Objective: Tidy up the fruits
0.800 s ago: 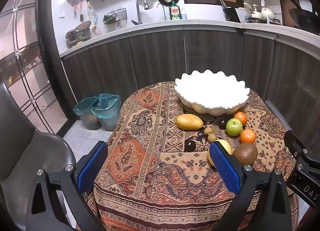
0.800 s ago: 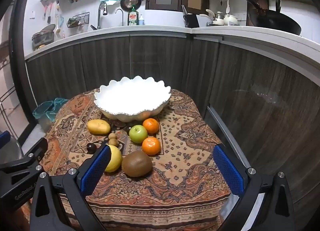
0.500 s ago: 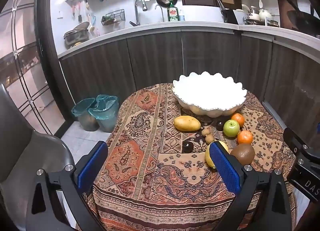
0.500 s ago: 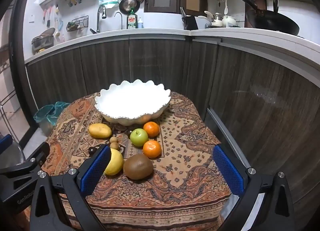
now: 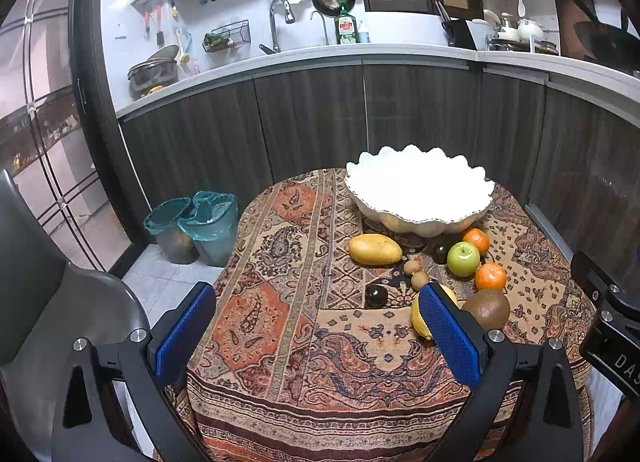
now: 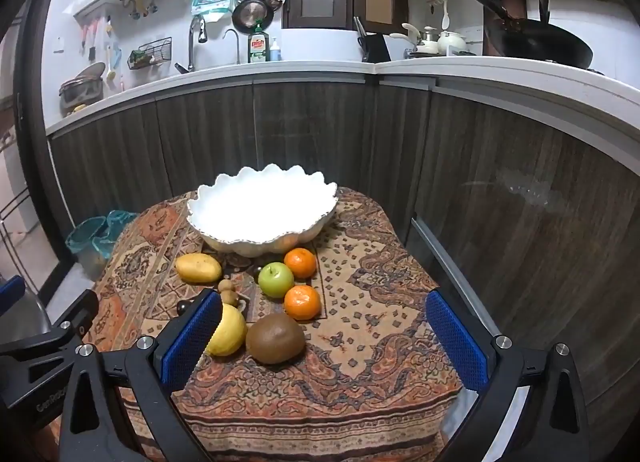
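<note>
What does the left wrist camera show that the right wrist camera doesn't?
Only the left wrist view shows the grey chair and a second dark fruit behind the green apple. Only the right wrist view shows the whole lemon and the wok in full. Both share the white bowl, mango, two oranges, kiwi and patterned tablecloth. Both grippers are open and empty.

Hovering side by side, tilting downward, jaws gaping wide and gripping nothing: black blue-padded left gripper (image 5: 316,332) and black blue-padded right gripper (image 6: 324,338).
</note>
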`<state>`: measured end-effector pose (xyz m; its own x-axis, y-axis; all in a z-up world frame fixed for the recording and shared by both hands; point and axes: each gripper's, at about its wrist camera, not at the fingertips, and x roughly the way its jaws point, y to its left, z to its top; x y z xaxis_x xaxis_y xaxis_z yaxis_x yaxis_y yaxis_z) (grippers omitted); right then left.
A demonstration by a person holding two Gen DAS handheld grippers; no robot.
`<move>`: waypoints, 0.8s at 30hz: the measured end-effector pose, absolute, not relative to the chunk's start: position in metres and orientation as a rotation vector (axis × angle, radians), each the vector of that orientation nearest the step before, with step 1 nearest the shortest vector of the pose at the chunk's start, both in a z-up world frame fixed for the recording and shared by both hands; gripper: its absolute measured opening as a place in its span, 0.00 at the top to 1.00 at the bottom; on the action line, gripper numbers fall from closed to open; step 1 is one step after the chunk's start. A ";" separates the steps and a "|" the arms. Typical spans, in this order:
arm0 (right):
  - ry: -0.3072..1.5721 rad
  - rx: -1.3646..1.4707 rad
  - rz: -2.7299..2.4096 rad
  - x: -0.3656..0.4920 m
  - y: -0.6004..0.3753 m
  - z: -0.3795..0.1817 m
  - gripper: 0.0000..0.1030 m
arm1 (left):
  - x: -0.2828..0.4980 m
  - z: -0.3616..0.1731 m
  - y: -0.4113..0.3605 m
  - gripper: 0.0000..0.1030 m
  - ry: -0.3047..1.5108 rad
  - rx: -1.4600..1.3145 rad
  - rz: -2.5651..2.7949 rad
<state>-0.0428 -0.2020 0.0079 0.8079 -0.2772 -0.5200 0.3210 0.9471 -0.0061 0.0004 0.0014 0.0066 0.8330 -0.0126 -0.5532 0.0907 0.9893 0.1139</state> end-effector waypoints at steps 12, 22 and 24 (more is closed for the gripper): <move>0.542 0.080 -0.327 -0.042 -0.202 0.007 0.00 | 0.001 0.006 0.002 0.00 0.586 0.133 -0.057; 0.541 0.082 -0.330 -0.041 -0.203 0.007 0.00 | 0.000 0.006 0.002 0.00 0.587 0.132 -0.058; 0.541 0.083 -0.330 -0.041 -0.203 0.007 0.00 | 0.000 0.006 0.002 0.00 0.587 0.132 -0.057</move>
<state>-0.0414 -0.2031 0.0071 0.8057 -0.2866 -0.5184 0.3298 0.9440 -0.0092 0.0001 0.0021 0.0060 0.8313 -0.0165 -0.5556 0.0916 0.9900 0.1076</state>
